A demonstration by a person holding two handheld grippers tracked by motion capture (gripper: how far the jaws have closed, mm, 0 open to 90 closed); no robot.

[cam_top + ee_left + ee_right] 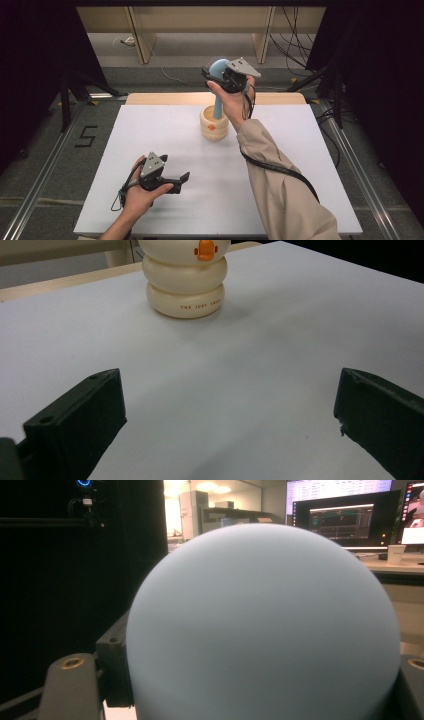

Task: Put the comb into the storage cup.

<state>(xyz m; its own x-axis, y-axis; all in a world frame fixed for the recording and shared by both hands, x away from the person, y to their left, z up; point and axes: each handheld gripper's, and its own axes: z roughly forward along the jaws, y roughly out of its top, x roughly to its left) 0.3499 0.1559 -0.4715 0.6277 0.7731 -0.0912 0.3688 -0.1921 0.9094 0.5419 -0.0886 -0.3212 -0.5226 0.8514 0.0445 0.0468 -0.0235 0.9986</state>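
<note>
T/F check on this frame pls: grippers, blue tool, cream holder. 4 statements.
1. The right gripper is closed on the rounded head of the blue tool. True.
2. The left gripper holds the cream ringed holder. False: its jaws are open and empty, apart from the holder.
3. The tool's stem stands in the holder. True.
4. The holder lies on its side on the white table. False: it stands upright.

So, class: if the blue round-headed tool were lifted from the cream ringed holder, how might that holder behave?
The cream holder probably stays upright: it looks squat, with a broad base flat on the table. It likely slides rather than rolls. The blue tool, gripped by the right gripper, could drag it if snug.
</note>
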